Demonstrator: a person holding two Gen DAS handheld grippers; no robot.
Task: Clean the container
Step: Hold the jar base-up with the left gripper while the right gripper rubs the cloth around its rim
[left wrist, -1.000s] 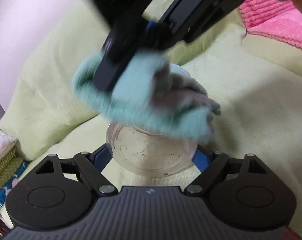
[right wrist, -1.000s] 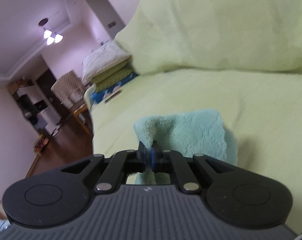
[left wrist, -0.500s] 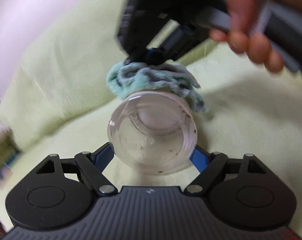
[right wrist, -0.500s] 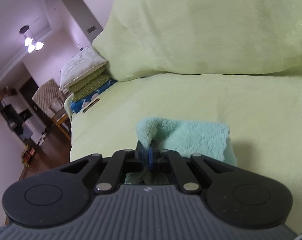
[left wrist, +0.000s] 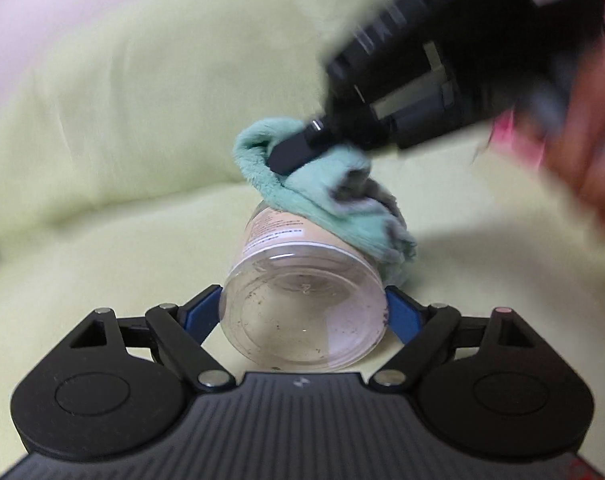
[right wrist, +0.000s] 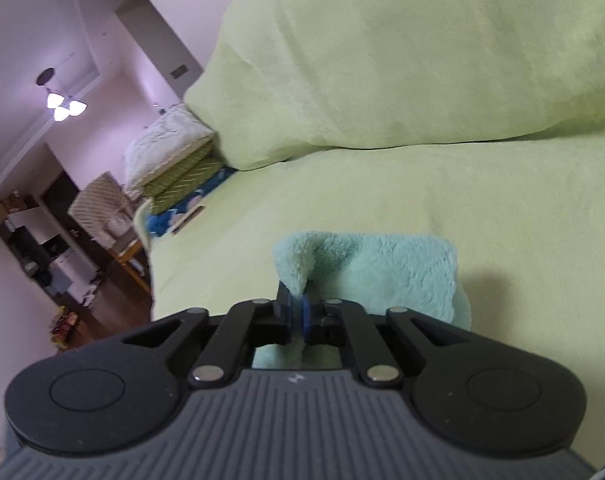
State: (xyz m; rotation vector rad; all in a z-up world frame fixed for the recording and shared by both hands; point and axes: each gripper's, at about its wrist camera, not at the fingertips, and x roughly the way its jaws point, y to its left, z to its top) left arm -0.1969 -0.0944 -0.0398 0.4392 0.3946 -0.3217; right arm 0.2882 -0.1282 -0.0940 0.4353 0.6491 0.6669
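Note:
My left gripper (left wrist: 302, 312) is shut on a clear plastic container (left wrist: 304, 308). It lies on its side with its speckled bottom toward the camera and a label on its wall. My right gripper (right wrist: 298, 312) is shut on a folded teal cloth (right wrist: 382, 276). In the left wrist view the right gripper (left wrist: 302, 148) presses the cloth (left wrist: 322, 204) onto the top far side of the container. The container's mouth is hidden.
A pale green blanket (right wrist: 422, 184) covers the couch seat and back cushion. A pink textured cloth (left wrist: 506, 128) lies at the far right. Folded bedding (right wrist: 170, 160) is stacked at the couch's left end, with the room floor beyond.
The container has tilted so its labelled side wall shows. The right gripper and cloth have shifted from the container's mouth end to its upper right side.

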